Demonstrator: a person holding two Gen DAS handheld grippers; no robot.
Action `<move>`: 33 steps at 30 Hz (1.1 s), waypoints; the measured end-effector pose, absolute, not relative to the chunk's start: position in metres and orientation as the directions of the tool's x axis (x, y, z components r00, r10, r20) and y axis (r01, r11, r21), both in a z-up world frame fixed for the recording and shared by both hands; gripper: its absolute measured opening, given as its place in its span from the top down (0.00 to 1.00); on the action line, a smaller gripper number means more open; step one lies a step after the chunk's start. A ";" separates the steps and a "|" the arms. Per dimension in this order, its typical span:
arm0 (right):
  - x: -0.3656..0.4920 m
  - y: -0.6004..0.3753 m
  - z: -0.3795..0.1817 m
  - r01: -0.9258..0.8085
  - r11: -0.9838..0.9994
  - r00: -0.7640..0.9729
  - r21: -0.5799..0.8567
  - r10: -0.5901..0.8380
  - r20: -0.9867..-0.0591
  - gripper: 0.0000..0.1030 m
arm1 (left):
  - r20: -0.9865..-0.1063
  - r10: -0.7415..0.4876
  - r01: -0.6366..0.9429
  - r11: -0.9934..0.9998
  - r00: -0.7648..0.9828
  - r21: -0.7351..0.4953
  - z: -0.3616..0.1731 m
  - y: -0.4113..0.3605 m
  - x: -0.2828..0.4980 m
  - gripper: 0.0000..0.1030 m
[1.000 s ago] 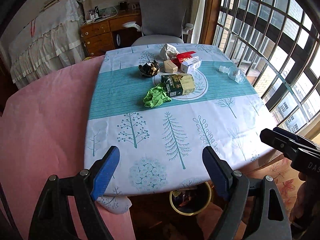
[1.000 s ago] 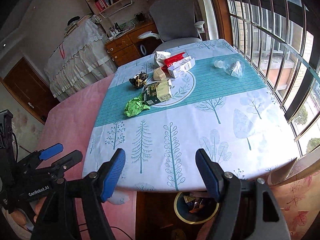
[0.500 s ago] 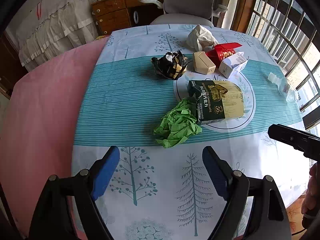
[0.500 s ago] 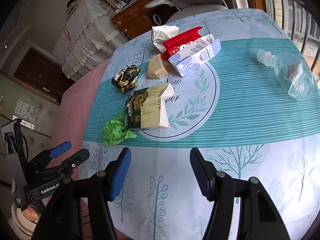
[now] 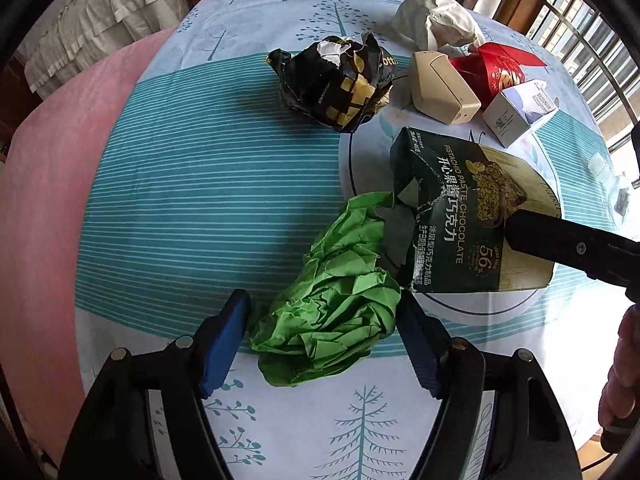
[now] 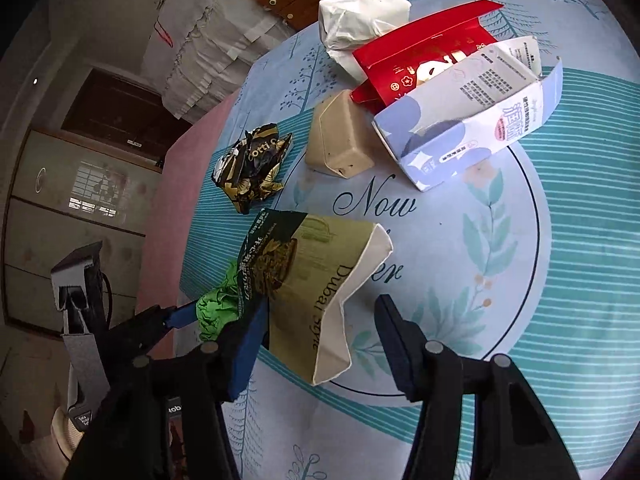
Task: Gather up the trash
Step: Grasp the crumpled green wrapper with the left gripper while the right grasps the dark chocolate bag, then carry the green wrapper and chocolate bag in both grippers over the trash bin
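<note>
A crumpled green paper ball [image 5: 328,312] lies on the tree-print tablecloth [image 5: 200,200]. My left gripper [image 5: 320,344] points down over it, and its closing jaws straddle the ball without squeezing it. Beside the ball lies a dark green chocolate box [image 6: 312,280]. Its open white end sits between the closing jaws of my right gripper [image 6: 322,344], with a gap at the right pad. In the left wrist view one finger of the right gripper [image 5: 560,240] hangs over the chocolate box [image 5: 460,208]. In the right wrist view the left gripper [image 6: 172,316] is beside the green paper [image 6: 216,308].
Further back lie a black-and-gold wrapper [image 5: 340,80], a beige box [image 5: 440,88], a red box [image 5: 500,72], a lavender carton [image 6: 472,128] and white crumpled paper [image 5: 436,20]. A clear bottle [image 5: 612,184] is at the right. A pink cover [image 5: 52,200] borders the cloth on the left.
Both grippers came forward and down from the table's near edge onto the trash, and their jaws narrowed. The green paper now sits between the left jaws and the chocolate box between the right.
</note>
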State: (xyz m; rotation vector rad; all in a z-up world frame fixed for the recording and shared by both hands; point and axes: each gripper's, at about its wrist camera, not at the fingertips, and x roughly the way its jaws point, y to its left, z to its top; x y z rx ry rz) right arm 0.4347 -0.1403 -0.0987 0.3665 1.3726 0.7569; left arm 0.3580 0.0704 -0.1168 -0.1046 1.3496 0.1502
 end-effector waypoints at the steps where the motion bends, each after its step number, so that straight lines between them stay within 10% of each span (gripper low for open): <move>1: 0.437 -0.136 -0.101 -0.273 0.703 0.000 0.656 0.682 -0.731 0.53 | -0.977 0.038 -0.173 0.985 0.212 0.001 -0.117 0.071 0.358 0.33; 12: 0.430 -0.122 -0.074 -0.364 0.615 0.003 0.699 0.752 -0.659 0.86 | -0.972 0.005 -0.245 0.968 0.235 -0.054 -0.108 0.070 0.346 0.47; 33: 0.345 -0.165 -0.016 -0.320 0.760 0.193 0.565 0.637 -0.747 0.87 | -0.932 -0.034 -0.177 0.979 0.360 -0.104 -0.034 0.054 0.271 0.48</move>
